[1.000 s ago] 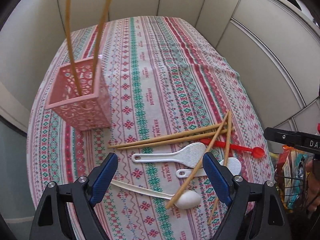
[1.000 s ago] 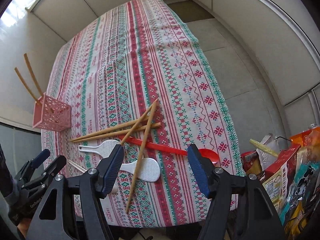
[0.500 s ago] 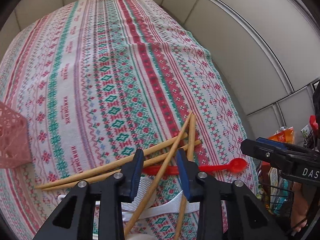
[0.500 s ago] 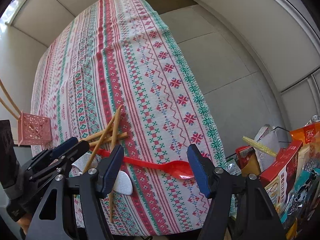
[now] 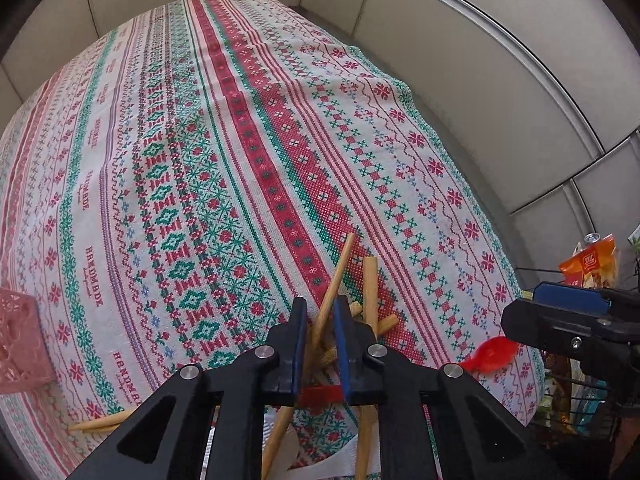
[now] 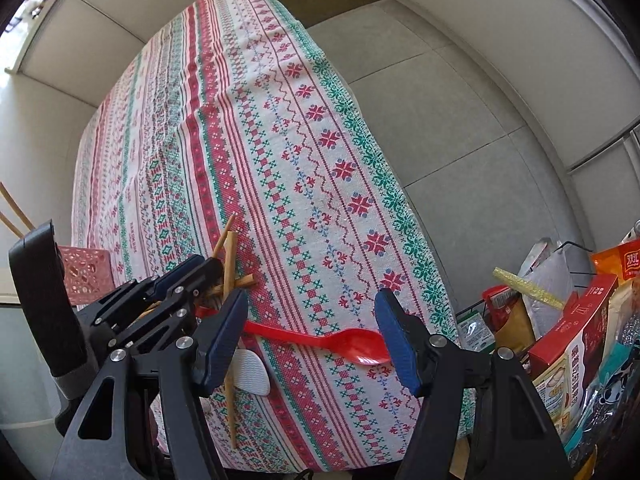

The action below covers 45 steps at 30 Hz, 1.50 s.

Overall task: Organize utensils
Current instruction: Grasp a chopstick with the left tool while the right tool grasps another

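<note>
Left wrist view: left gripper [image 5: 320,318] low over the patterned tablecloth [image 5: 224,152], blue pads narrowed around one wooden chopstick [image 5: 334,280] that runs up between them; whether the pads actually press on it, cannot tell. Second chopstick [image 5: 370,288] just right of the right pad, crossing a loose pile of more wooden sticks [image 5: 386,324] lying flat underneath. Red spoon [image 5: 490,354] on the cloth to the right, bowl showing, handle passing under the gripper. White rice paddle [image 5: 332,454] partly visible below the fingers. Pink perforated basket [image 5: 20,344] at the left edge, well apart from the pile. Right gripper [image 5: 568,316] entering from the right, near the spoon bowl.

Right wrist view: right gripper [image 6: 312,336] held wide apart, nothing between the pads, hovering above the red spoon [image 6: 316,338] that lies across the gap on the tablecloth [image 6: 248,128]. Left gripper [image 6: 200,270] at the left, down on the chopstick pile [image 6: 230,256]. White rice paddle [image 6: 250,372] beneath the left pad. Pink basket [image 6: 86,274] behind, holding two upright chopsticks [image 6: 14,210]. Snack packets [image 6: 576,328] crowded past the table edge at right.
</note>
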{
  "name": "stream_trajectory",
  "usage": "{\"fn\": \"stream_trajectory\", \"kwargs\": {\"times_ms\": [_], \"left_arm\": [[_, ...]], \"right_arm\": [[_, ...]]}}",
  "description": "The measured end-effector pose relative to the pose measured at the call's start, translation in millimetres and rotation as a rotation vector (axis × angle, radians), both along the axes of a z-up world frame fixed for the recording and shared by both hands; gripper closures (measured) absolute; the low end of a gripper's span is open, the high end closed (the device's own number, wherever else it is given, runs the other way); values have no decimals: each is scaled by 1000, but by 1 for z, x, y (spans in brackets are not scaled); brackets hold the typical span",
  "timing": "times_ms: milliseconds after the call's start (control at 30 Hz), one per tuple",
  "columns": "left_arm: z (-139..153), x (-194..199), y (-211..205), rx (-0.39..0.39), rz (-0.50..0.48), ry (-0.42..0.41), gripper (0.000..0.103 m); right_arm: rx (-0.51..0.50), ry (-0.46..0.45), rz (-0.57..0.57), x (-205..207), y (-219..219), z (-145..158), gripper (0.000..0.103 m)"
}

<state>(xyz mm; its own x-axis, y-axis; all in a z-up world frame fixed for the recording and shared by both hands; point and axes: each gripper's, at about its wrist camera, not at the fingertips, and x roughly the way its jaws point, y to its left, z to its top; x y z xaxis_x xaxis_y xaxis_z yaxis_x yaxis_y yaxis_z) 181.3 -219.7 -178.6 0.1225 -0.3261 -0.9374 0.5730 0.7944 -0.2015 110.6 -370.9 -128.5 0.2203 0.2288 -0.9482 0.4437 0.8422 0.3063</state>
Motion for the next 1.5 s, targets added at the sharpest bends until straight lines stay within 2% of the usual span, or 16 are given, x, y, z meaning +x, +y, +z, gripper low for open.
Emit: {"fn": "stream_trajectory", "kwargs": {"times_ms": [133,233,467,700,867,967,1100,1167,1233,1500], "left_arm": [[-4,12,7,1,37,7,97],[2,16,17,-13,59,-5,97],[26,13,43,-43,92,-48,97],[56,-4,68,-88,122,-89,97],[64,-6,76,-92,133,-118,97],[65,-7,81,-92,138,-126,97],[66,-5,87,-86,146,-133,97],[67,-4,91,-88,156,-136,97],[69,-4,93,-96,167,-140,97],[92,-12,107,-127,201,-225,97]], "right_arm": [[-3,1,12,1,3,-1,34],[16,10,2,3,2,-5,34],[70,18,-20,11,4,-13,34],[184,30,-13,30,19,-31,35],[232,30,-26,45,27,-44,58],[248,49,-38,52,30,-55,67],[233,31,-36,58,33,-54,75],[225,27,-40,59,34,-55,88],[219,23,-43,60,34,-57,95],[187,-52,-27,52,31,-33,95]]}}
